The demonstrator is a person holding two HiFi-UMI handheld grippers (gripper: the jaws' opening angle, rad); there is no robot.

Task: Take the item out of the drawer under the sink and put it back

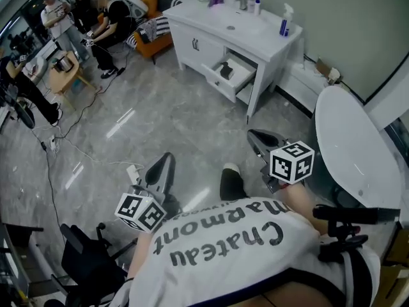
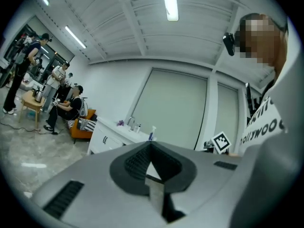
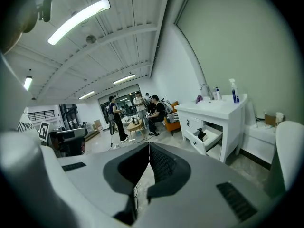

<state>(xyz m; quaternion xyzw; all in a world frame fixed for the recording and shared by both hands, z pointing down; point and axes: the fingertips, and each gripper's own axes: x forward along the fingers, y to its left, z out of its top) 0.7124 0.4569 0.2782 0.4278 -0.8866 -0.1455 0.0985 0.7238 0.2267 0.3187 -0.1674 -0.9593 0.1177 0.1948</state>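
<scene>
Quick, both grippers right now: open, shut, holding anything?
Left gripper: closed, jaw tips together, nothing held.
Right gripper: closed, jaw tips together, nothing held.

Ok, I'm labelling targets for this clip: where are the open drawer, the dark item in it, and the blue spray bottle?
open drawer (image 1: 241, 73), head view, bare white bottom
dark item (image 1: 226, 71), head view, its middle
blue spray bottle (image 1: 284, 28), head view, its blue body

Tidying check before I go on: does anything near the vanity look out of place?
Only the drawer under the sink stands pulled out, a dark item lying inside. Nothing spilled or damaged shows.
</scene>
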